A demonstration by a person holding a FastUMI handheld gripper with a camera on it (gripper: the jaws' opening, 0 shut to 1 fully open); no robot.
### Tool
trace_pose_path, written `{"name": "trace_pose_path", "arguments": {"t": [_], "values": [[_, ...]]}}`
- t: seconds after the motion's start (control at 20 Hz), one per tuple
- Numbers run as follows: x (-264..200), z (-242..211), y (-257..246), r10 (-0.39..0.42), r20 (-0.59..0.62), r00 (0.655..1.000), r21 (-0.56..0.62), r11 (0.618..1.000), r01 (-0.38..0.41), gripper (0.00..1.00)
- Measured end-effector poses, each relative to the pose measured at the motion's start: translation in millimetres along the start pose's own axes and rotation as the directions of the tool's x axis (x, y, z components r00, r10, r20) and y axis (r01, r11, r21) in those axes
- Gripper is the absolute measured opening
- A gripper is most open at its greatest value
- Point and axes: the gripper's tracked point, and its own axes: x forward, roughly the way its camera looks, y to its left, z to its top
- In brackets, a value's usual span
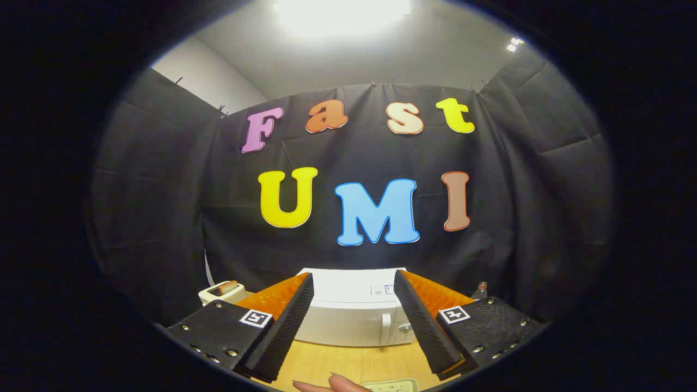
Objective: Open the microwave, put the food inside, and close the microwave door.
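The hand-held gripper (354, 321) is held above the desk (348, 362) with its fingers spread wide apart and nothing between them. The white microwave (351, 313) is seen just beyond the fingers, its door shut, standing on the desk against the black cloth wall. A toaster (220, 292) with bread in it is placed left of the microwave. A fingertip (340, 383) is seen near a pale tray (395, 386) below the fingers.
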Motion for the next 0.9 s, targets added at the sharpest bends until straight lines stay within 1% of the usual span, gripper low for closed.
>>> {"name": "trace_pose_path", "arguments": {"t": [0.1,0.25,0.45,0.75,0.9], "values": [[-0.3,1.2,2.3,0.012,0.009,1.000,-0.004,1.000,-0.012,0.96],[-1.9,2.9,0.6,0.005,0.025,1.000,-0.022,1.000,-0.004,0.96],[-2.5,1.4,5.7,0.024,0.025,0.999,-0.021,0.999,-0.024,0.96],[0.1,2.4,1.5,0.016,0.046,0.999,-0.027,1.000,-0.015,0.96],[1.2,-3.6,2.0,0.022,0.033,0.999,-0.022,1.000,-0.021,0.96]]}}
